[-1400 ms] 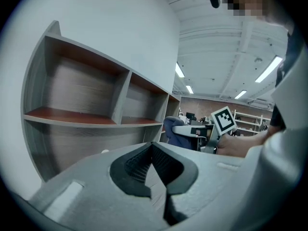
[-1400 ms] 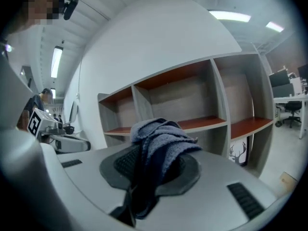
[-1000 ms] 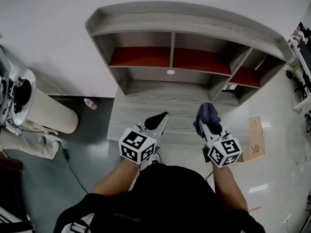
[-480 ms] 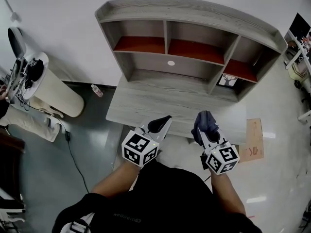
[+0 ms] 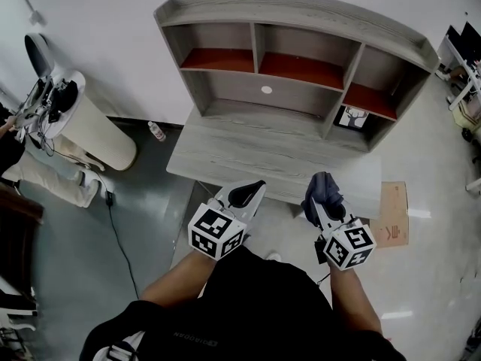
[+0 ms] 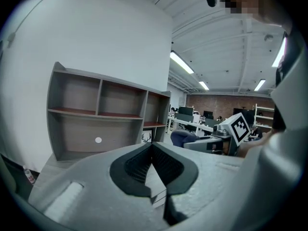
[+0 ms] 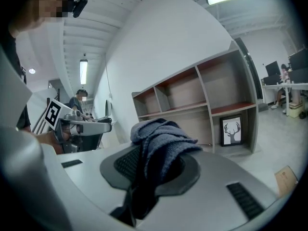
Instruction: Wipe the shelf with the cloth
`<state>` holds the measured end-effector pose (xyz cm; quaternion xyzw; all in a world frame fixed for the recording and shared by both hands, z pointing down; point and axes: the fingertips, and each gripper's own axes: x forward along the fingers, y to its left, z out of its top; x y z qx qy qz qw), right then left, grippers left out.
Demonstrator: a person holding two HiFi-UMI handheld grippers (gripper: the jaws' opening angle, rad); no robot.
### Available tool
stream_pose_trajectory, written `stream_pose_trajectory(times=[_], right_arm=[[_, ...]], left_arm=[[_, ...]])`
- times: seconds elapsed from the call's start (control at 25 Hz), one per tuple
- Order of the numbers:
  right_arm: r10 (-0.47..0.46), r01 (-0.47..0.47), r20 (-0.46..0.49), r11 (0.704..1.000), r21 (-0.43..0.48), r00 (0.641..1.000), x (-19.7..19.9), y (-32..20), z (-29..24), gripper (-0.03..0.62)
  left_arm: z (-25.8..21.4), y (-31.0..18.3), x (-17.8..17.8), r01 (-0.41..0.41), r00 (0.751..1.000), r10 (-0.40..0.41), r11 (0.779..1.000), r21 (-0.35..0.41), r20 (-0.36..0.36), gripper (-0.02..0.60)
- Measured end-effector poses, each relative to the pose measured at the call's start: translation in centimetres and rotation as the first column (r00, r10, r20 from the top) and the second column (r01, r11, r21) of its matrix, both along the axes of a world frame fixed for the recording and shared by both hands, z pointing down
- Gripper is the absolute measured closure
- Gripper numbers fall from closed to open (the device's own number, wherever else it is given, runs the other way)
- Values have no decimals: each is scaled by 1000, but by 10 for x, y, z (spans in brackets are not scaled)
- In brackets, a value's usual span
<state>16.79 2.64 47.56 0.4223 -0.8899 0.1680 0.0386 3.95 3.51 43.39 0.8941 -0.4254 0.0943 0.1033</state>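
Compared with a moment ago, the whole shelf [image 5: 293, 13] is sitting a little higher and further from us in the head view. Both grippers, which were over the desk top [image 5: 248, 153], are now hanging at its front edge. A small framed deer picture [image 5: 352, 116] is also coming into sight in the low right compartment. We are judging that the wiping is not beginning yet, because the cloth [image 5: 322, 185] is touching no board.

The right gripper [image 5: 325, 201] is keeping its fingers clamped on the cloth, which is bunching up above the jaws. It is a dark blue-grey fabric with a knitted, ribbed surface, soft and folded over itself. The left gripper [image 5: 252, 190] is holding its fingers together with nothing between them; its black pads are showing fine ridges.

The shelf is looking like grey wood-grain board, flat and matte, with straight dividers making three upper compartments. The floors of these compartments [image 5: 218, 59] are red-brown and smooth. A small white round spot [image 5: 266, 89] is sitting on the back panel, below the middle compartment.
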Motion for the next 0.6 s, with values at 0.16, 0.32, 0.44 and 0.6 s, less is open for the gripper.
stream_pose_trajectory(times=[0.16, 0.32, 0.44, 0.6], right_arm=[[-2, 2, -3, 1000, 9, 1000, -9, 3, -1, 505], [5, -5, -27, 1000, 19, 1000, -23, 3, -3, 505], [17, -16, -43, 1000, 26, 999, -36, 2, -3, 505], [27, -26, -48, 999, 32, 998, -54, 3, -5, 507]], left_arm=[[-4, -3, 3, -23, 1000, 23, 1000, 13, 3, 574], [-8, -8, -3, -45, 999, 45, 999, 13, -4, 574], [-6, -9, -15, -56, 998, 56, 998, -2, -6, 574], [-1, -13, -33, -60, 998, 59, 998, -25, -23, 574]])
